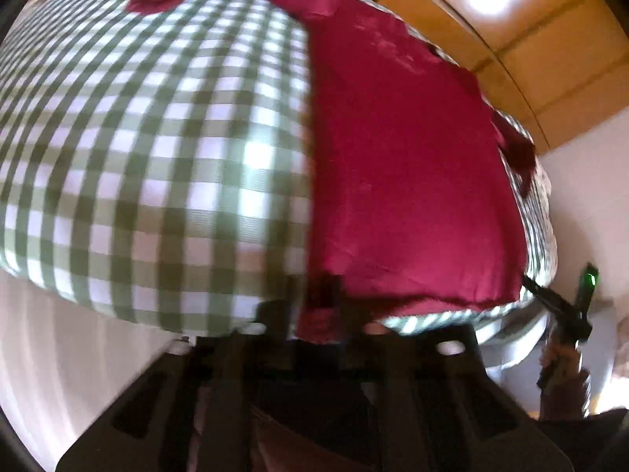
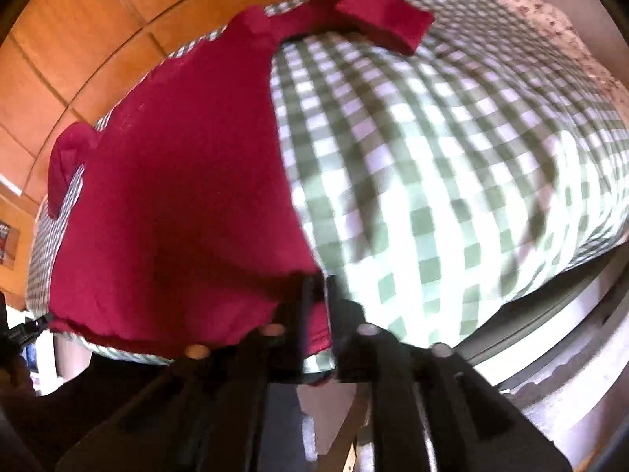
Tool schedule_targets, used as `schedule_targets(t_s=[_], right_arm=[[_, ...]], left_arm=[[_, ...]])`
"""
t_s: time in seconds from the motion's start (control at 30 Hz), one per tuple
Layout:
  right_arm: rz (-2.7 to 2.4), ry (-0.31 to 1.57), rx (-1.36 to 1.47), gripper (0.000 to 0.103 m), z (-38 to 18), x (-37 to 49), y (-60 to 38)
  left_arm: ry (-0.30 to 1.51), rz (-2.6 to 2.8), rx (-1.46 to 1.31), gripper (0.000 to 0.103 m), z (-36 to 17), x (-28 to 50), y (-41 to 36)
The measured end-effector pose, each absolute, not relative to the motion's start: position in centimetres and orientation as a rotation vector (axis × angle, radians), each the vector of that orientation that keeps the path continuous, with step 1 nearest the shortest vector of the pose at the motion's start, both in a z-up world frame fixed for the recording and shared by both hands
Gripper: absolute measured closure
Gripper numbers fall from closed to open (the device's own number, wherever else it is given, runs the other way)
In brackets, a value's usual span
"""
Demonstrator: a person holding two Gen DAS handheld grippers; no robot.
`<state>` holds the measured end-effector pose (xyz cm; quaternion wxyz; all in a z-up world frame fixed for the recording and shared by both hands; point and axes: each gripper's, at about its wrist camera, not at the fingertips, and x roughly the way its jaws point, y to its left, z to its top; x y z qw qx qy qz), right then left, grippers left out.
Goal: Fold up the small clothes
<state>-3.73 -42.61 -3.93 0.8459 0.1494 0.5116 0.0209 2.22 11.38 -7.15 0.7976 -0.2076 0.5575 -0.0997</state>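
Observation:
A small dark red shirt point(image 1: 401, 165) lies flat on a green and white checked cloth point(image 1: 157, 157), hem toward me and sleeves spread at the far end. My left gripper point(image 1: 322, 306) is at the shirt's near left hem corner. Its jaws stand apart, with the red corner hanging loosely between them. In the right wrist view the shirt point(image 2: 177, 181) fills the left half. My right gripper point(image 2: 320, 295) is at the near right hem corner, with a narrow gap between its fingers and red cloth sagging in that gap. Both views are blurred.
The checked cloth point(image 2: 432, 177) covers a padded surface with a white base point(image 2: 550, 354) below its near edge. Orange wooden panels point(image 2: 78, 39) rise behind. A flowered fabric point(image 2: 550, 27) lies at the far right. A hand point(image 1: 562, 358) holding the other gripper shows at the right of the left wrist view.

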Motion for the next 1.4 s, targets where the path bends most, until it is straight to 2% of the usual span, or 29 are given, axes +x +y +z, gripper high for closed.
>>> schedule_targets(t_s=[0.03,0.07,0.1,0.27,0.5,0.57,0.6,0.83,0.87,0.9,0.93,0.97,1.03,1.1,1.23,1.4], right_arm=[[0.045,1.056,0.313,0.065,-3.2,-3.7,-42.5],[0.048,1.034,0.307,0.053,-2.5,-3.4,-42.2],[0.059,1.0,0.287,0.044,-1.6,-2.9,-41.3],[0.214,0.917,0.206,0.023,0.6,-0.5,-35.2],[0.43,1.036,0.172,0.022,-3.6,1.3,-24.2],[0.427,1.039,0.162,0.018,-4.2,1.2,-23.1],[0.425,1.034,0.146,0.015,-4.6,1.1,-22.8],[0.426,1.036,0.132,0.013,-4.9,1.6,-23.0],[0.423,1.036,0.127,0.013,-5.0,1.6,-22.7],[0.42,1.036,0.121,0.013,-5.0,1.5,-22.5],[0.418,1.035,0.114,0.012,-5.0,1.4,-22.3],[0.416,1.034,0.109,0.011,-5.0,1.5,-22.1],[0.411,1.035,0.103,0.011,-5.1,1.7,-21.9],[0.411,1.036,0.102,0.008,-5.3,1.9,-21.7],[0.409,1.033,0.088,0.006,-5.4,2.2,-21.4],[0.401,1.026,0.079,0.004,-5.5,2.2,-21.2]], left_arm=[[1.17,-0.181,-0.461,0.045,-7.1,2.4,12.2],[1.128,-0.14,-0.48,0.037,-6.5,2.4,13.1],[1.081,-0.089,-0.498,0.036,-5.8,2.5,14.4],[1.001,0.111,-0.586,0.036,-5.2,4.8,19.2],[0.913,0.295,-0.496,0.036,-4.4,8.5,22.8],[0.897,0.328,-0.458,0.024,-4.3,10.4,23.0],[0.876,0.341,-0.433,0.022,-4.3,11.4,22.8],[0.816,0.408,-0.218,0.021,-5.7,18.9,21.8],[0.817,0.426,-0.201,0.027,-6.0,19.8,22.1],[0.819,0.434,-0.194,0.038,-6.1,20.4,22.4],[0.834,0.416,-0.207,0.07,-6.3,21.0,23.2],[0.863,0.398,-0.232,0.09,-6.3,21.3,23.9],[0.852,0.358,-0.264,0.098,-5.1,20.8,25.6],[0.841,0.319,-0.28,0.098,-3.4,19.7,26.8],[0.858,0.208,-0.513,0.099,0.4,16.5,32.3],[0.848,0.204,-0.66,0.099,4.1,14.4,37.9]])
